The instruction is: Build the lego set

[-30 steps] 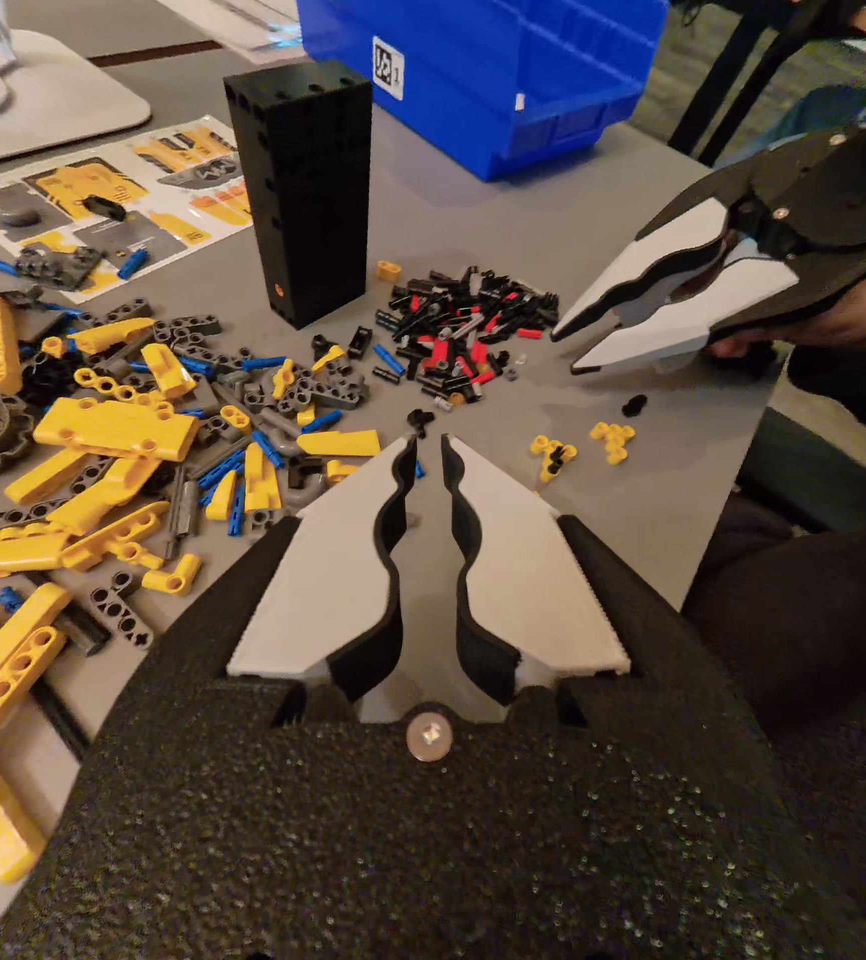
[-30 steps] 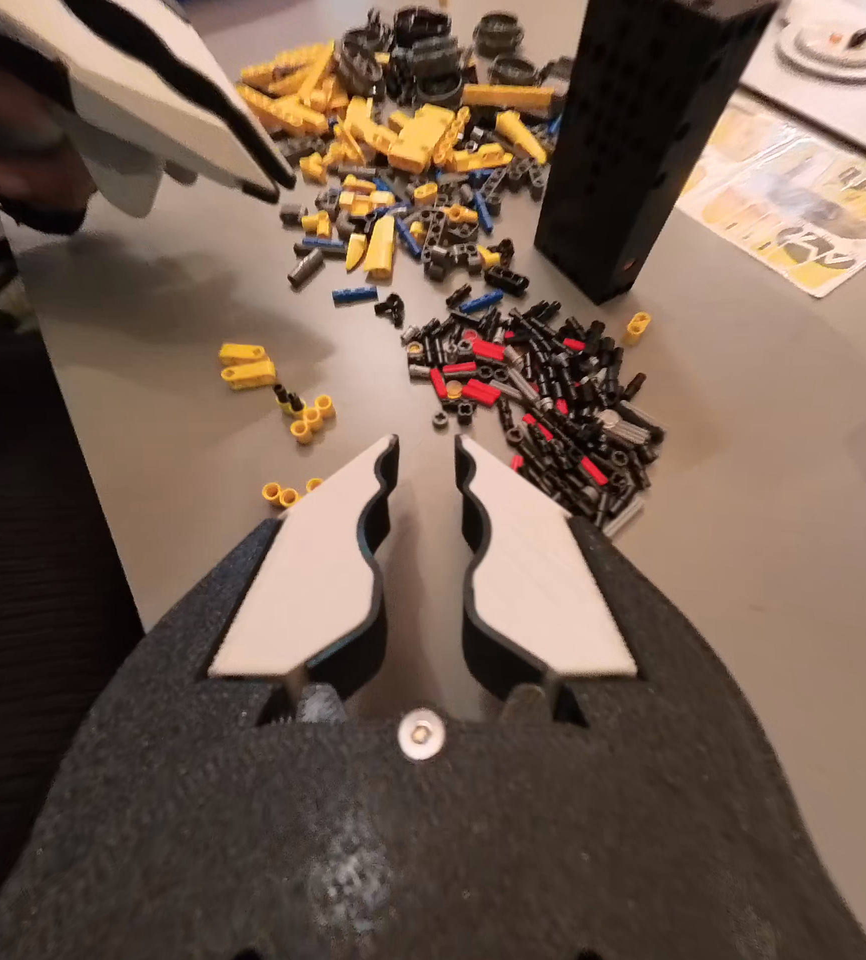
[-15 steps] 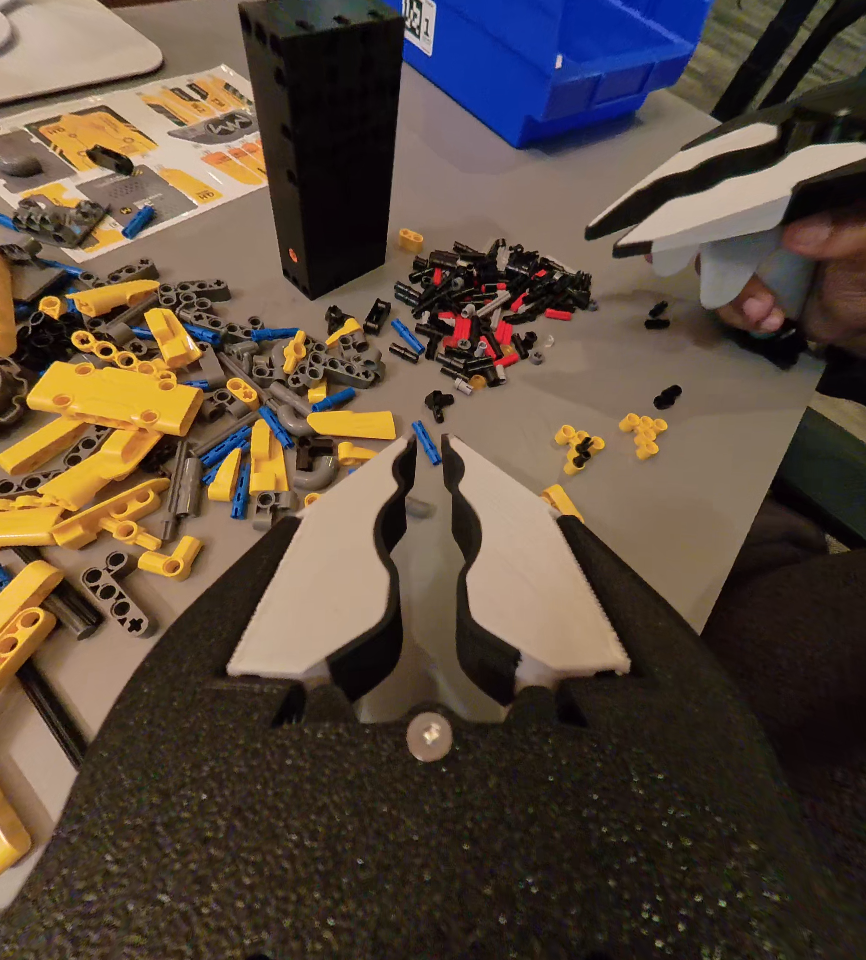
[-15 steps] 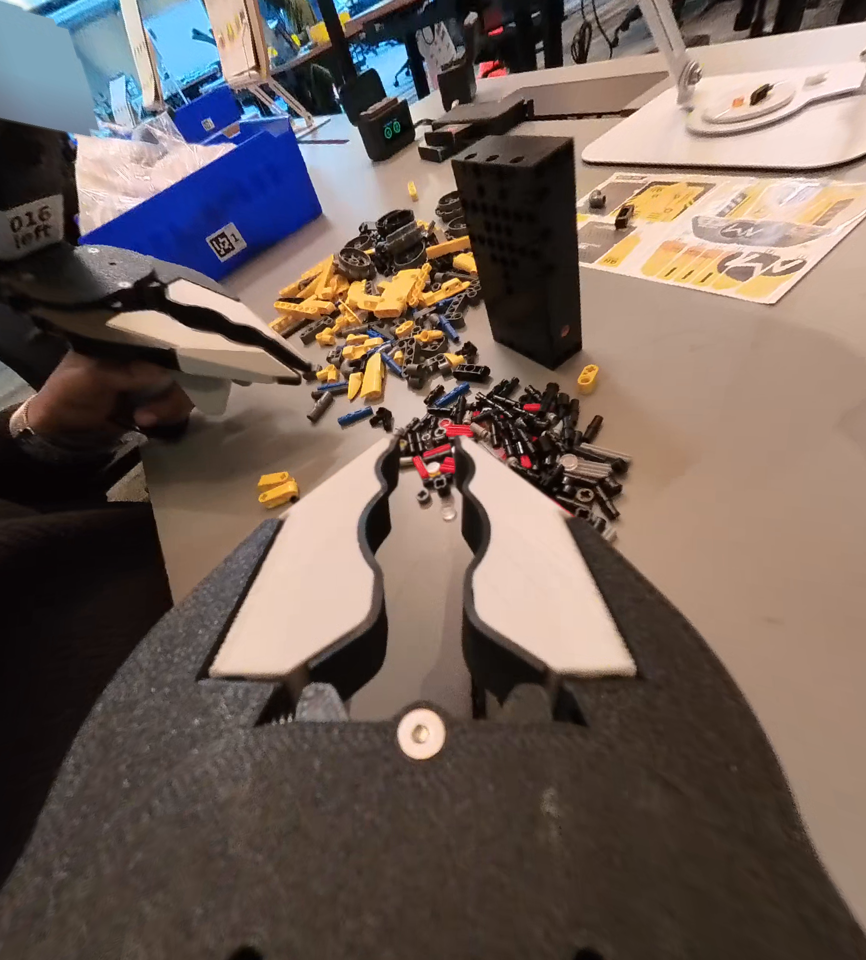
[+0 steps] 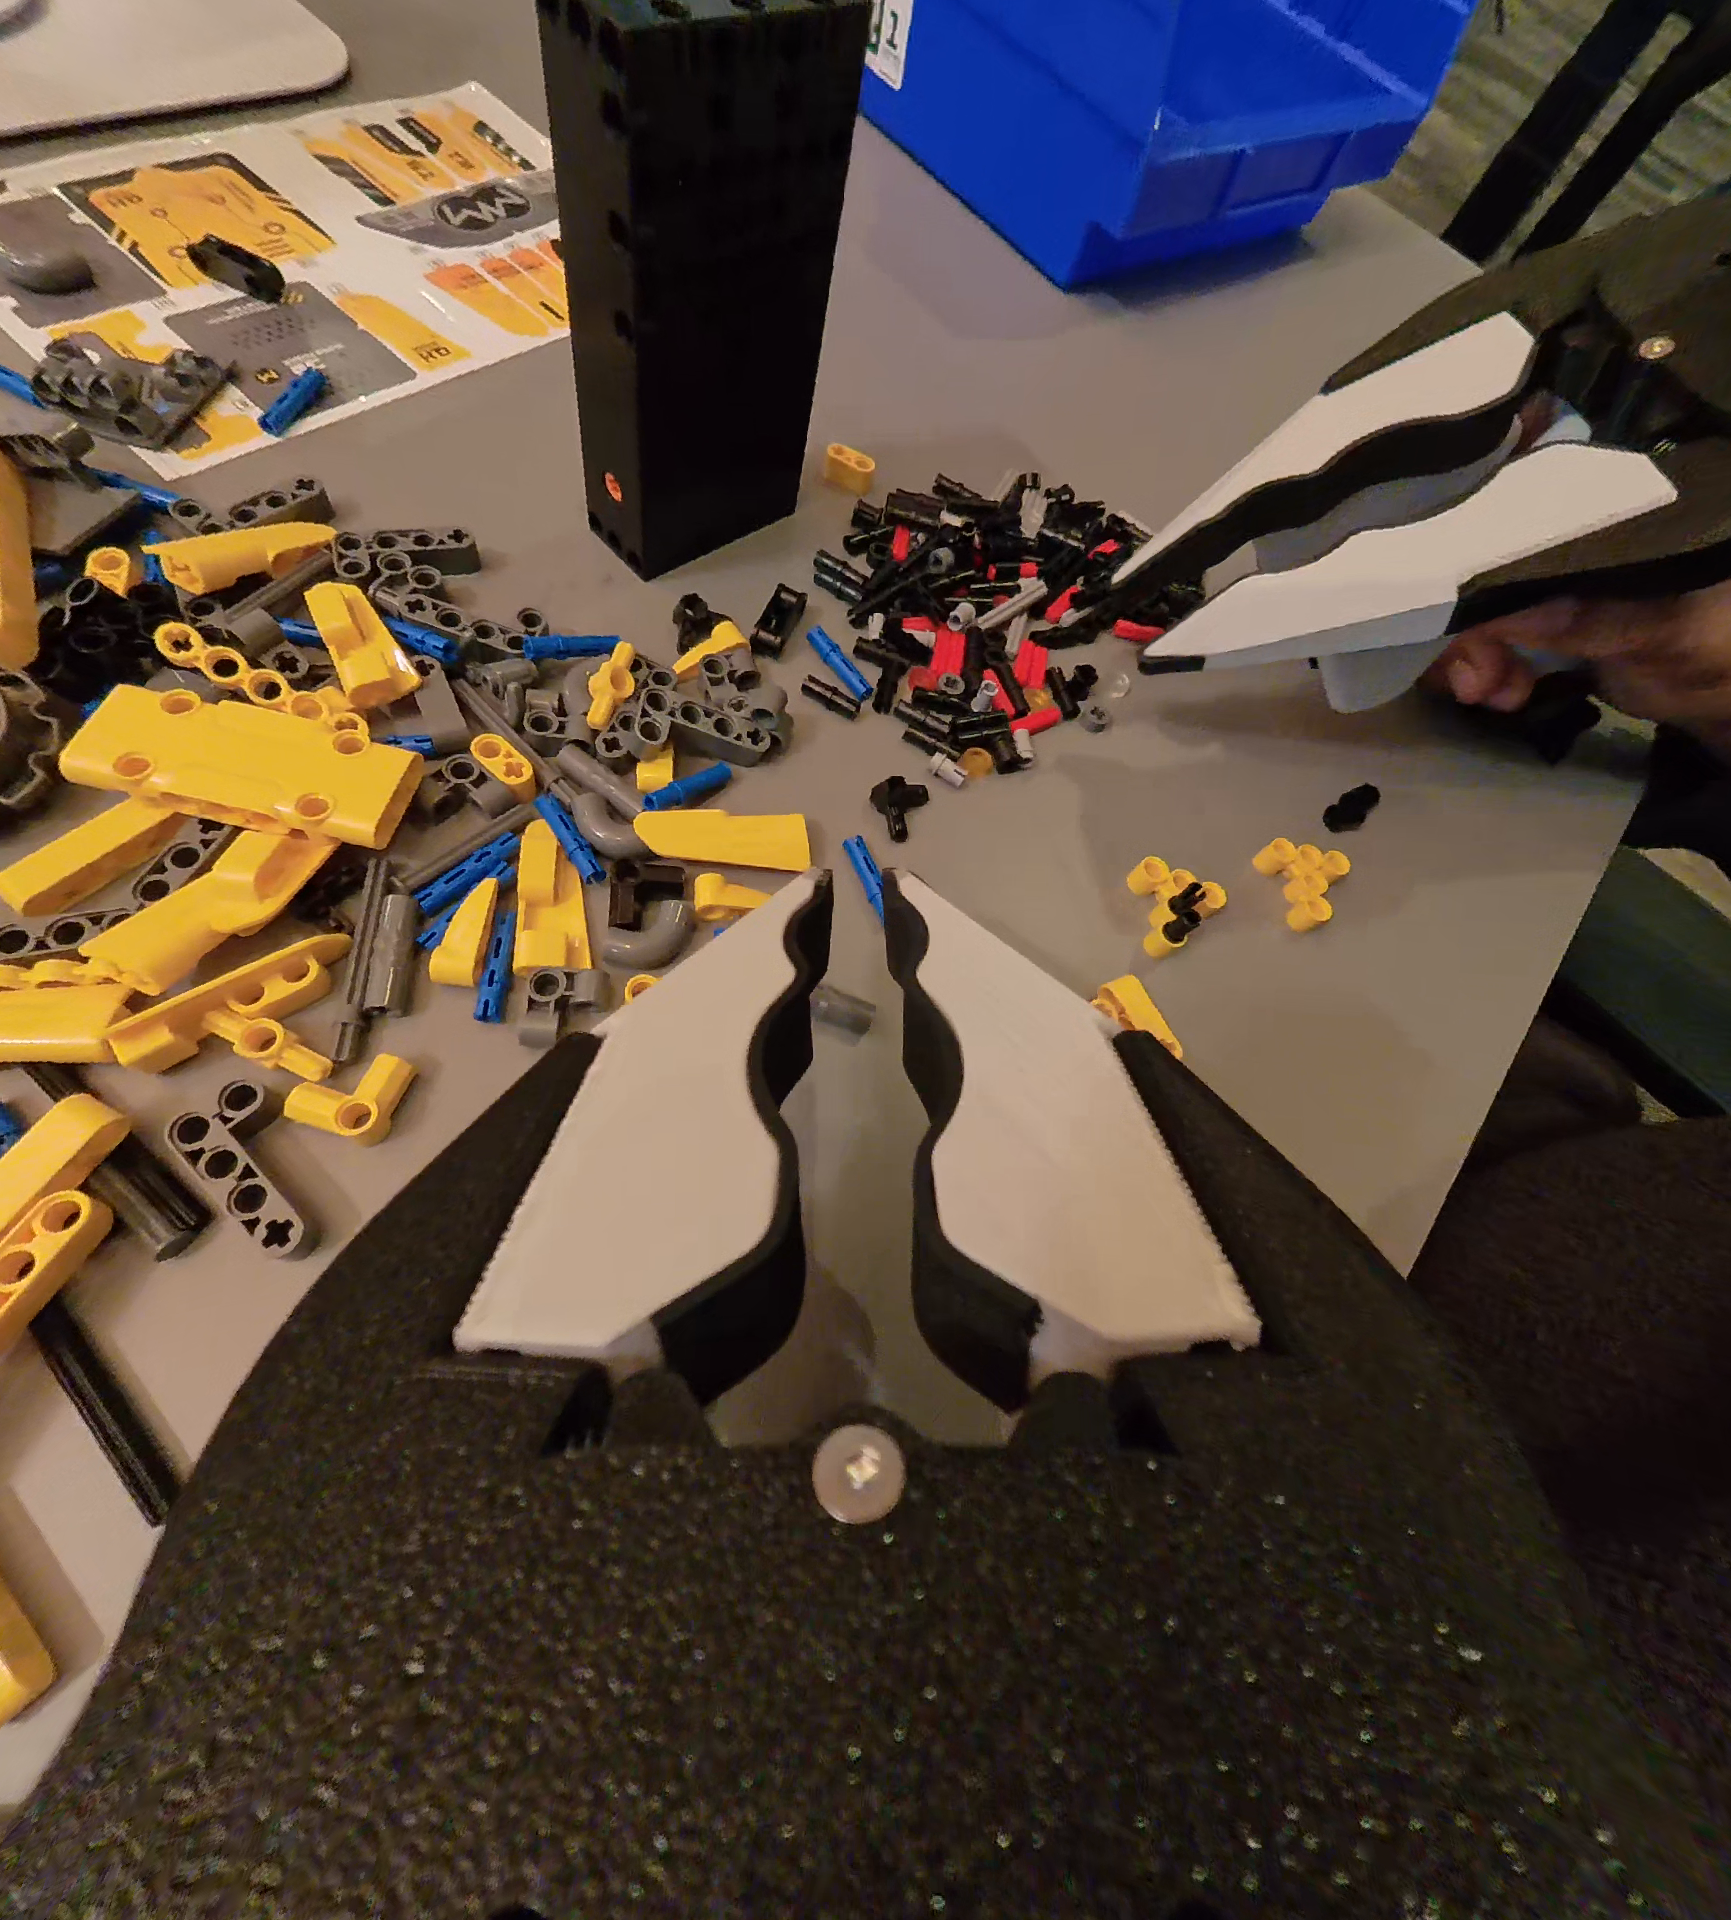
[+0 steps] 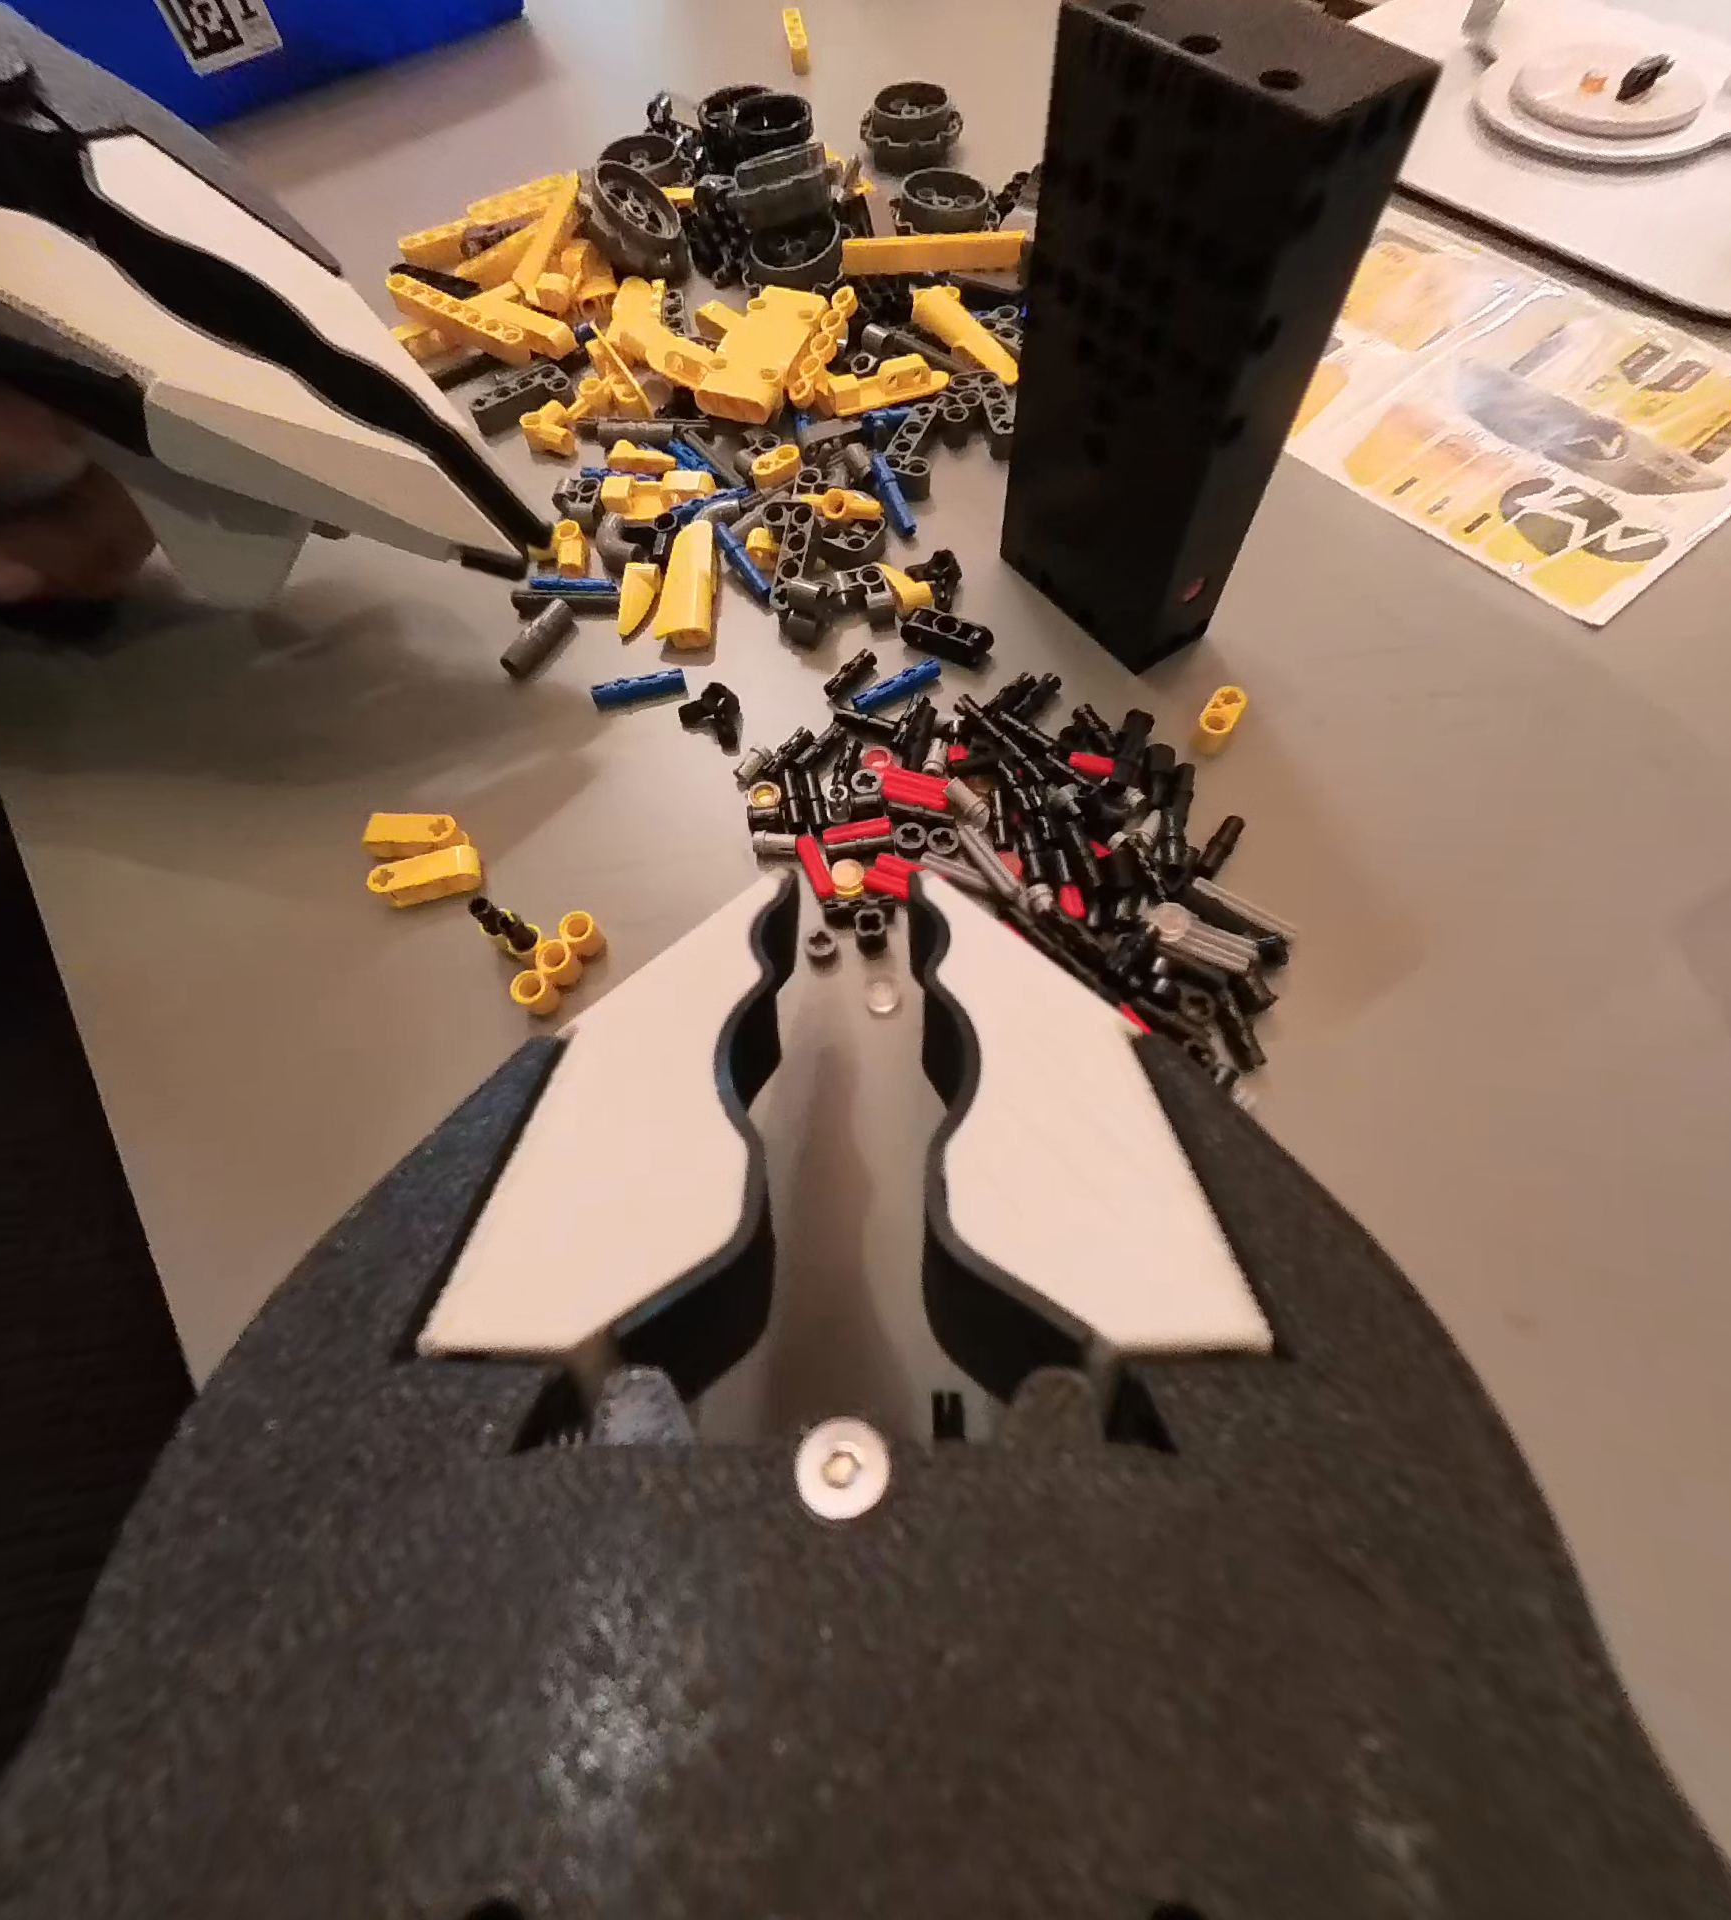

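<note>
Left wrist view shows the left gripper [image 5: 856,883] low over a grey table [image 5: 996,312], its jaws parted by a narrow gap and holding nothing. A short blue pin [image 5: 863,868] lies on the table right at the fingertips, and a small grey connector [image 5: 840,1010] lies on the table seen through the gap between the fingers. To the left spreads a big pile of yellow and grey beams [image 5: 248,769] mixed with blue pins. Just beyond the tips lies a flat yellow wedge [image 5: 726,836].

Farther off stands a tall black block [image 5: 695,270], upright, with a blue bin [image 5: 1152,114] behind it and a printed sheet [image 5: 217,260] to its left. Right of the block lies a heap of black and red pins [image 5: 975,623]. The right gripper [image 5: 1121,623] comes in from the right with its tips at the edge of this heap; whether they touch a pin is hard to tell from here.

Right wrist view shows the right gripper [image 6: 850,894] with jaws apart and empty, its tips at the near edge of the pin heap [image 6: 1017,821]. A small clear round stud [image 6: 882,995] lies between its fingers. A cluster of small yellow connectors [image 6: 554,961] sits just left of it. The left gripper [image 6: 508,551] reaches in from the upper left, with the black block [image 6: 1173,332] standing beyond the heap.
</note>
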Demonstrator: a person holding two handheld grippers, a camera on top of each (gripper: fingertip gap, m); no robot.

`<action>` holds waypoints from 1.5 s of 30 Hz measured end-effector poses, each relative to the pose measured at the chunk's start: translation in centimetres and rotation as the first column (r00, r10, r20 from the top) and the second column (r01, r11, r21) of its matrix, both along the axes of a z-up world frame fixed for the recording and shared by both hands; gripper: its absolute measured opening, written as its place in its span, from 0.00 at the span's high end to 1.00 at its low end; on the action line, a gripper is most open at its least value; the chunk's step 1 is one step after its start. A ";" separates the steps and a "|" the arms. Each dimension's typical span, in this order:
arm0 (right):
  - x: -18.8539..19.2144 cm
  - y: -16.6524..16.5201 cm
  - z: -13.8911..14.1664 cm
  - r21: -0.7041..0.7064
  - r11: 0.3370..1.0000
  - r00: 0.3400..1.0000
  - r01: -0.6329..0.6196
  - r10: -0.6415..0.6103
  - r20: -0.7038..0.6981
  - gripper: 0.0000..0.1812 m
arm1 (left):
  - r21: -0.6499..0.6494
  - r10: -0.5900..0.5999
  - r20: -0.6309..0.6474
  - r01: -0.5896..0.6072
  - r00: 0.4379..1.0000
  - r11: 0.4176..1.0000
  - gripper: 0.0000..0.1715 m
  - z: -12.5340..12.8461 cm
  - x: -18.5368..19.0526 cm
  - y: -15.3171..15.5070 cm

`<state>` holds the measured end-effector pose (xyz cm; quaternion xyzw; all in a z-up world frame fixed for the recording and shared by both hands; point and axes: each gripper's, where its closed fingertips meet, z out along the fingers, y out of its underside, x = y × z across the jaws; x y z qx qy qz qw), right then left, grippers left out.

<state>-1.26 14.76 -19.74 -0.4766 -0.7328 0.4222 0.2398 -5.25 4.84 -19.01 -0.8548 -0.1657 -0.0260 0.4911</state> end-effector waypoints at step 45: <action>-0.2 -0.1 -0.2 0.079 0.997 1.000 0.005 -0.004 -0.024 0.89 | -0.060 -0.015 -0.007 0.015 1.000 0.998 0.95 -0.9 0.2 0.2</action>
